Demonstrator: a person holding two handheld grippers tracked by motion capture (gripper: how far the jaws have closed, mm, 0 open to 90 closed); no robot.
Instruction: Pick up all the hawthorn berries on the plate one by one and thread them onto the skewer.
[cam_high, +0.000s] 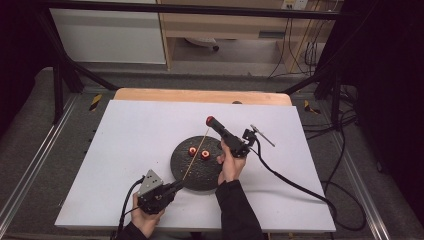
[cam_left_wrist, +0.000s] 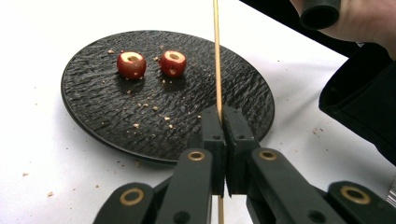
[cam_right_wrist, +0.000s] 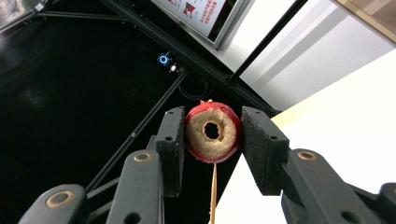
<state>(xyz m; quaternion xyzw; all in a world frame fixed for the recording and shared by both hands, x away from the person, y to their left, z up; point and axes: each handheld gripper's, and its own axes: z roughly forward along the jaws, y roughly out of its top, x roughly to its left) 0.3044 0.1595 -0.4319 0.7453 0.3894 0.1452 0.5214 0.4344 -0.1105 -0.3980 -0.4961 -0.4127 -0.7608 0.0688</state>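
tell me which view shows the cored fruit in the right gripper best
The right gripper view: the cored red fruit sits large between the right gripper pads, its centre hole and the skewer below it plain. The high view shows it as a small red dot at the skewer's far end.

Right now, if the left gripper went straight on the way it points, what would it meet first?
Probably the black plate; the left gripper, shut on the skewer, points over its near rim. The two red fruit pieces lie off to one side.
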